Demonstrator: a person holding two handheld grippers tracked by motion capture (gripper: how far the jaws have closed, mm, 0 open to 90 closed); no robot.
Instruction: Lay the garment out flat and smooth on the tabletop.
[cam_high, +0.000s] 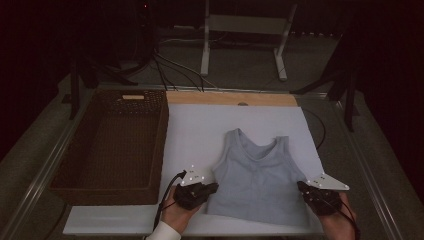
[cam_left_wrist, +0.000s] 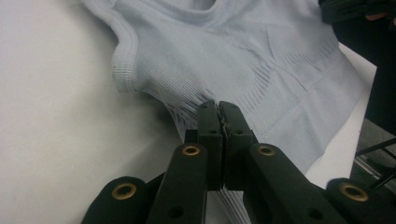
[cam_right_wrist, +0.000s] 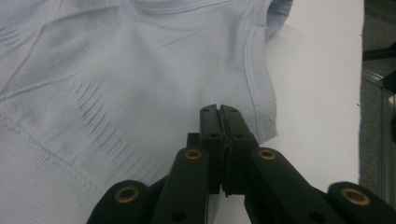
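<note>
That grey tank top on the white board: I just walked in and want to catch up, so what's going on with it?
A person is working a pale grey tank top with a handheld gripper in each hand. The left gripper is shut on the fabric at one side edge, the right gripper shut on the other side. The top lies flat on the white board; a brown wicker basket sits beside it.

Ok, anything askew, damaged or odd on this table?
Nothing stands out. The grey tank top lies flat and straight on the white board, each gripper shut on a side edge; the wicker basket sits squarely beside it.
</note>
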